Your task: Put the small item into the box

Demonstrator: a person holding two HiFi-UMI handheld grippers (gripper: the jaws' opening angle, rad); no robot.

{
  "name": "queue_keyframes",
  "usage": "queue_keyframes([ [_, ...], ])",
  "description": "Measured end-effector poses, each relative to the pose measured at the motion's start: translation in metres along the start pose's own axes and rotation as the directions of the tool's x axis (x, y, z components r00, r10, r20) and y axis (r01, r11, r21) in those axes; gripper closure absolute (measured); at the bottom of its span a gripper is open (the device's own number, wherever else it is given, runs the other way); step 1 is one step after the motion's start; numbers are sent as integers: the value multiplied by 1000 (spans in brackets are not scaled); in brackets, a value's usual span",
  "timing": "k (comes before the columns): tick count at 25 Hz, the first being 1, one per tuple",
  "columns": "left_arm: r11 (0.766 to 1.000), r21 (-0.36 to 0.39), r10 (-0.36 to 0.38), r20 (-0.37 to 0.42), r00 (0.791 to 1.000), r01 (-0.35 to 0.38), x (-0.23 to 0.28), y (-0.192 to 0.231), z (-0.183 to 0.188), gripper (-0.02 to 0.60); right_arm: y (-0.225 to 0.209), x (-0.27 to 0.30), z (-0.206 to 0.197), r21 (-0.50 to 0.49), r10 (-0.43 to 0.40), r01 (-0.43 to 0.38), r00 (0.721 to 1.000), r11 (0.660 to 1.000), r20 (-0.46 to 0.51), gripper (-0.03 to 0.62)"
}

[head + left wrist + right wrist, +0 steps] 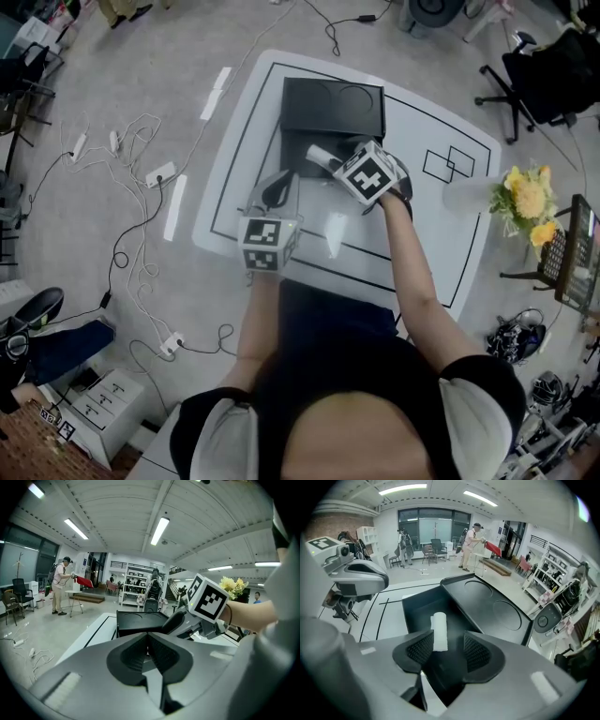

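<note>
A black box [292, 161] with its lid [333, 108] folded back stands at the far side of the white table [431, 244]. A small white roll [439, 631] lies on the floor of the box [415, 609], seen just beyond the left pad of my right gripper [449, 651]. That gripper is open and hovers over the box [339, 167]; the roll touches neither pad. My left gripper [275, 192] is held lower left of the box, shut with nothing in it [149, 651]. The right gripper [180, 620] shows in front of the box.
Black lines are drawn on the tabletop. Yellow flowers [525, 197] stand off the table's right edge. Cables and power strips [131, 159] lie on the floor at the left. An office chair [534, 75] is at the back right. A person [60, 585] stands far off.
</note>
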State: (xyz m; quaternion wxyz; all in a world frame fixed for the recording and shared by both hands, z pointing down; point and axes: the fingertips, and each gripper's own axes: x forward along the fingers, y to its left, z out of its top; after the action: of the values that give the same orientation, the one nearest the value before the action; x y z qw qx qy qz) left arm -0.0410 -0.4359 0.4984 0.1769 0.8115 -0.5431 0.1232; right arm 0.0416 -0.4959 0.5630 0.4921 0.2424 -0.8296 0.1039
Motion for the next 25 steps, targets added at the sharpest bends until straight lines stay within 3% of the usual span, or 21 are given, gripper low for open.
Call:
queue_keyframes([
  [15,997,29,-70,38,997,69,-6,-17,22,572,-1,-42,-8,39,-74,73,996,997,40,408],
  [25,992,64,-114,52,992,111,-8,-32,31,572,-2,-76,-19,124,-148,134,984,983,105,430],
])
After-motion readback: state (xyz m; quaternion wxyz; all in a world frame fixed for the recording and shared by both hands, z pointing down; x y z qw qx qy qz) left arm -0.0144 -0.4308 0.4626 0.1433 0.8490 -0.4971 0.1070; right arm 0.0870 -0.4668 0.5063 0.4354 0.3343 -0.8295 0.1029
